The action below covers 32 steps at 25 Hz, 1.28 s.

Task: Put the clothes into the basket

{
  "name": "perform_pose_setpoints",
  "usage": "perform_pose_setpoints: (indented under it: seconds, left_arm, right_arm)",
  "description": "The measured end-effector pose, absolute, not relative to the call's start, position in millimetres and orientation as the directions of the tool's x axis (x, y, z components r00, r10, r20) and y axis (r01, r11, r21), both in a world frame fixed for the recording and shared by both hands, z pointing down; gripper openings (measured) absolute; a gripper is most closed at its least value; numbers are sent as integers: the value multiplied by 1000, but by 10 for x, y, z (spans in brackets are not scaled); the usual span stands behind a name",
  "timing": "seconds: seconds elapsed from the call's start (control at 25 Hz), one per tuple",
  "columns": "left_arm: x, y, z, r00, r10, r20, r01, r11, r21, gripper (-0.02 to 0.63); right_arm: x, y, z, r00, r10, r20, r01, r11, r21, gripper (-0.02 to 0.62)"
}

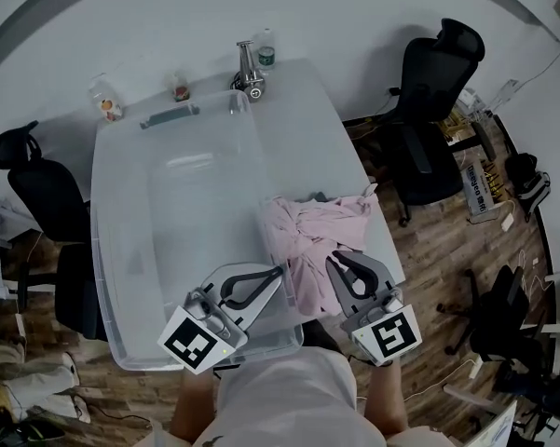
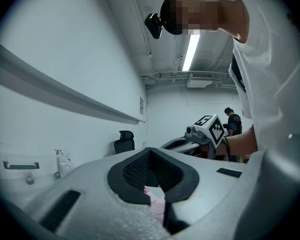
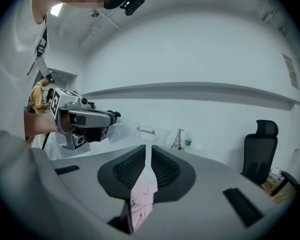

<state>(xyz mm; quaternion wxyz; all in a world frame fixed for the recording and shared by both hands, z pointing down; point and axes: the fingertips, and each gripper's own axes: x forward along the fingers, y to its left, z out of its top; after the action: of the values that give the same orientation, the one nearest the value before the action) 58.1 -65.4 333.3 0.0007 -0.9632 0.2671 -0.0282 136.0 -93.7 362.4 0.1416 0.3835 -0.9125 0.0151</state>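
My right tongs [image 3: 149, 159] are clamped on the pink garment [image 3: 141, 200]; my left tongs [image 2: 150, 156] seem pinched on its edge too, though that view is murky. The basket [image 1: 121, 250] lies beyond, on the left tongs' side. A thin bite could slip, or trailing cloth snag the rim

The table [image 1: 340, 128], basket [image 1: 121, 277], left gripper [image 1: 276, 276] and right gripper [image 1: 334, 261] are viewed steeply from overhead. Each gripper view is taken close behind its own jaws, roughly level, towards the wall [image 3: 189, 59]; the opposite gripper is caught in each, and the pink clothes [image 1: 307, 231] are shared by all three.
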Motion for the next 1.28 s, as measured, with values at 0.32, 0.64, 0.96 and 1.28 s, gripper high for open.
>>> perform_pose_setpoints:
  seconds: [0.32, 0.64, 0.96, 1.28]
  left_arm:
    - [705, -790, 3353, 843, -533, 73, -526, -845, -94, 5]
    - [799, -919, 3425, 833, -545, 98, -537, -838, -92, 5]
    - [870, -1029, 3549, 824, -551, 134, -545, -835, -79, 5]
    - [890, -1109, 3673, 820, -545, 175, -543, -837, -66, 5]
  right_arm:
    - [1341, -1132, 3916, -693, -629, 352, -647, 758, 80, 85]
    - [1267, -1251, 4198, -709, -561, 428, -591, 803, 73, 150]
    - [1265, -1347, 4580, -699, -495, 516, -554, 831, 47, 214]
    - [1199, -1407, 4952, -687, -430, 586, -525, 851, 9, 274]
